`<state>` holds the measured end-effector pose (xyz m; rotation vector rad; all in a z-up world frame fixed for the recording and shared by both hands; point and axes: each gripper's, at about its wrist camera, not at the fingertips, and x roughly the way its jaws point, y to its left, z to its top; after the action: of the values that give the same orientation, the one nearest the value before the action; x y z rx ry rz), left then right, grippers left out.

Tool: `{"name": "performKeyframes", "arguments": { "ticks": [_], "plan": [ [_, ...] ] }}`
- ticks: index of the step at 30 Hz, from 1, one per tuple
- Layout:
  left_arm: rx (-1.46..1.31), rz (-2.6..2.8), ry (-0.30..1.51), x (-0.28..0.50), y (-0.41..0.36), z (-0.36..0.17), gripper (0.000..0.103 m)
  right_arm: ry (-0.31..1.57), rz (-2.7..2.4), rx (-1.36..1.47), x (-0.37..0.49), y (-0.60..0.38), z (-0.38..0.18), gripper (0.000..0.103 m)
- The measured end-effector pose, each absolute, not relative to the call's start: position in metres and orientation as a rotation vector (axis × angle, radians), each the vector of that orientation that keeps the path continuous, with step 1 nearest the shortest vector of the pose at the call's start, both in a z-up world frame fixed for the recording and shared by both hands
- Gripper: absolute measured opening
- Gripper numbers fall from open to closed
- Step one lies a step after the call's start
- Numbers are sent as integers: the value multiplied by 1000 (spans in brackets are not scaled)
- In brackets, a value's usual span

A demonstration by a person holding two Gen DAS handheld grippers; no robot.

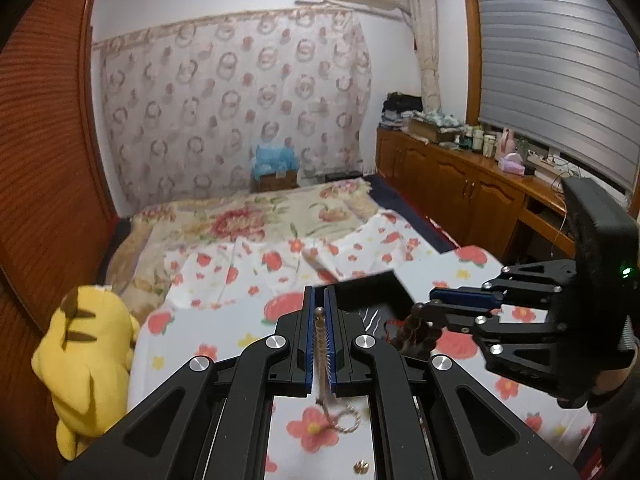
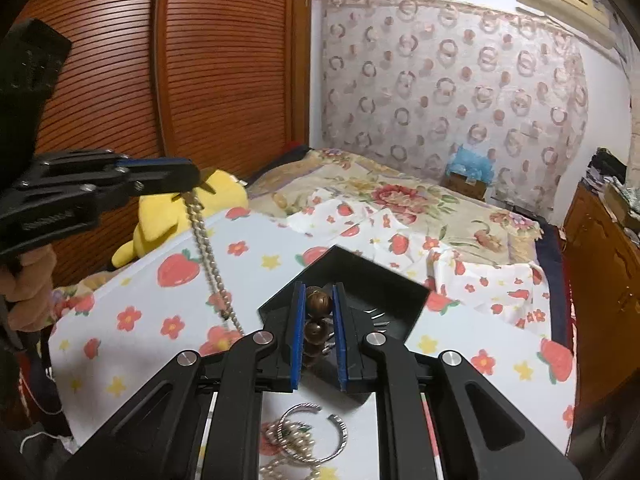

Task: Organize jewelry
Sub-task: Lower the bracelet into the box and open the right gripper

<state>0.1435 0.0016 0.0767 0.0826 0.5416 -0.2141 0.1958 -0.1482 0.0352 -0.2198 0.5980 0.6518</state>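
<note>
**Both grippers lift strands above the strawberry-print cloth**

The left gripper, at lower centre of its own view, is pressed onto a thin metal bead chain that runs between its blue pads; the chain's looped end hangs below against the strawberry-print cloth. In the right wrist view the same chain dangles from the left gripper at mid left.

The right gripper, at lower centre of its view, pinches a brown wooden bead bracelet, whose beads trail down between the fingers. Just beyond it sits a black tray on the cloth. At bottom centre lie a silver bangle and a pearl strand, overlapping.

A yellow plush toy lies at lower left of the left view. No writing is legible.
</note>
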Motion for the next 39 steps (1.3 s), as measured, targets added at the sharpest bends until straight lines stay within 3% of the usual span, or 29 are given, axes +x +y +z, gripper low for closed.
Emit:
{"name": "performKeyframes", "arguments": {
  "ticks": [14,22,29,39],
  "plan": [
    [59,-240,471,169,-16,131,4,580,584,-177,232,-164,44,15],
    [90,-236,441,178,-36,152,4,636,572,-186,243,-162,17,15],
    [106,-239,467,187,-46,138,4,683,572,-185,244,-161,-5,16],
    [80,-249,573,212,-44,78,4,680,579,-157,227,-183,-11,16]
  ]
}}
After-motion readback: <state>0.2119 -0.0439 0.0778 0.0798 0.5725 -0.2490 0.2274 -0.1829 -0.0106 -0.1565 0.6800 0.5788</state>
